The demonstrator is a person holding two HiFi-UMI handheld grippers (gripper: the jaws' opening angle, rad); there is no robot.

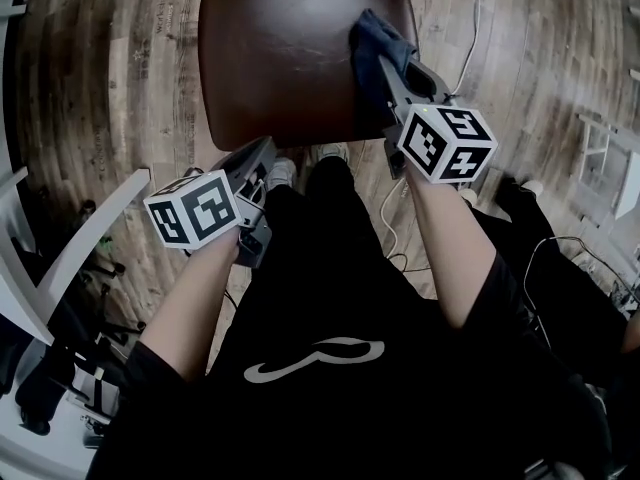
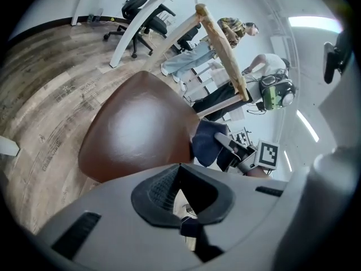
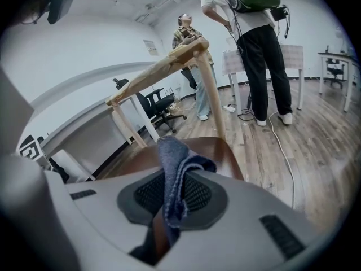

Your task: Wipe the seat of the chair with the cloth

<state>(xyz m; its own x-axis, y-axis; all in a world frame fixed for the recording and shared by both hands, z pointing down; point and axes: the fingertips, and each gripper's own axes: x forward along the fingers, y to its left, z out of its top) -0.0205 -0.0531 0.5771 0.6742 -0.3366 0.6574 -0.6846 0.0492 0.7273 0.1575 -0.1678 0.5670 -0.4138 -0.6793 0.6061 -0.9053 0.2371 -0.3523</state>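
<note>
Cloth (image 1: 378, 40) is being noted on the right side of the brown chair seat (image 1: 280, 58), bunched up and apparently resting on the leather close to the right edge. From the left: the left gripper (image 1: 262, 160) is being held just off the seat's near-left edge, jaws spread and nothing pinched between them; it is judged idle. The middle of the seat is lying bare and glossy, with faint scuffs showing. At the right, the right gripper (image 1: 388, 73) is being pressed shut on the dark blue cloth, with a fold nipped between the pads and the loose bulk spilling beyond the tips. The step in hand is judged to be the wipe itself, with most of the seat not yet covered. To be done well, the bunch is to be laid flatter, with light, even pressure and overlapping strokes drawn toward the left edge, the pads held off the leather. The cloth's long axis is being carried in line with the jaws, its free end pointing away from the person toward the wooden backrest (image 3: 163, 66).
</note>
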